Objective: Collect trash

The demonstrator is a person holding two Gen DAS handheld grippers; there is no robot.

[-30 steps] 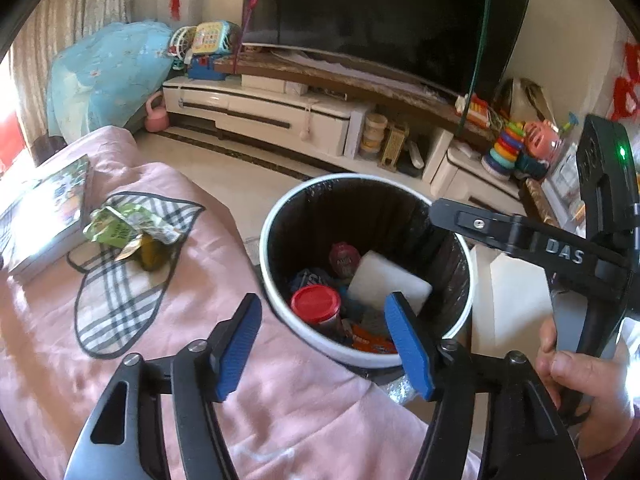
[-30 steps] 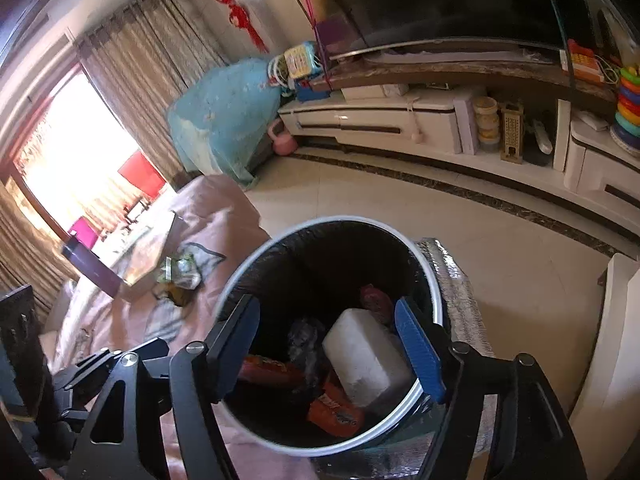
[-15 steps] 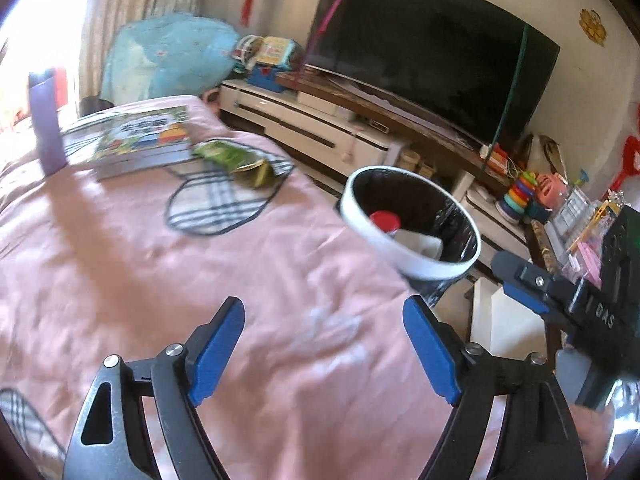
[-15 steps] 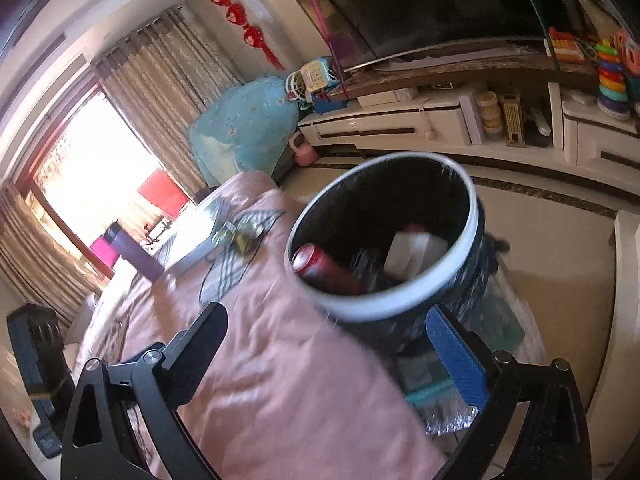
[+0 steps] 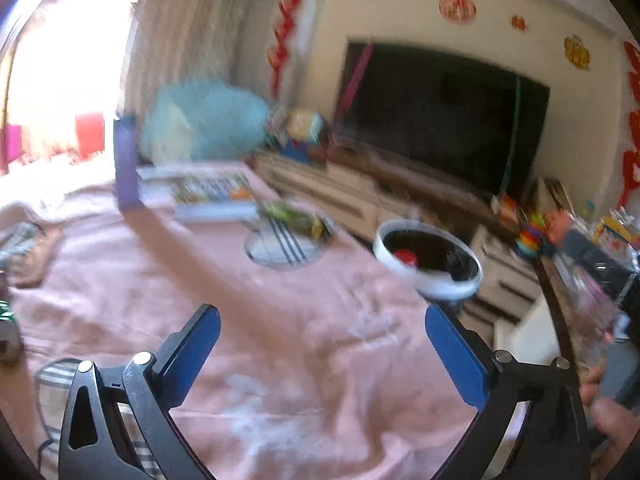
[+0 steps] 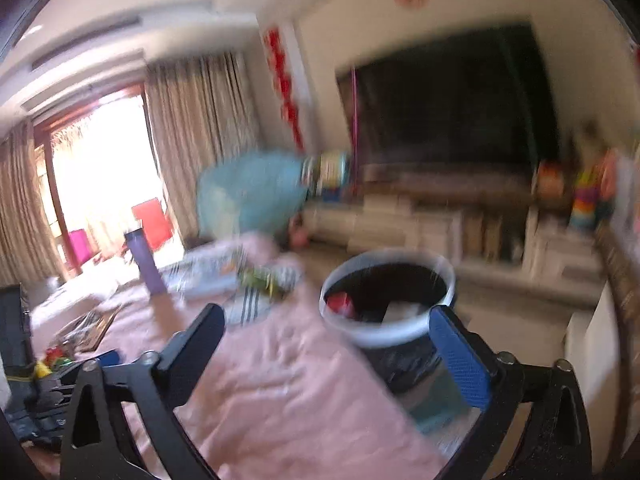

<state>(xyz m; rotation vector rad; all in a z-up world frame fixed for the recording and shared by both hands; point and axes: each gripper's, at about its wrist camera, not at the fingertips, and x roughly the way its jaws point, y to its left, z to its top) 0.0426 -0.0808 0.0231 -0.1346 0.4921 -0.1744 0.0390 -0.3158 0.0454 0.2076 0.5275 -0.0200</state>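
Fingers (image 5: 456, 356) of both grippers spread empty; white-rimmed trash bin (image 5: 430, 280) holds red and white litter.

Your left claw (image 5: 322, 346) is matt black plastic with blue, finely textured pads (image 5: 454, 356). The pink cloth (image 5: 280, 320) under it is soft, matt and creased. At right of centre, the bin (image 5: 430, 284) has a smooth white plastic rim around a glossy black liner. The television screen (image 5: 440, 120), upper right, is dark and glossy. The book cover (image 5: 208, 192) left of centre looks like glossy printed paper.
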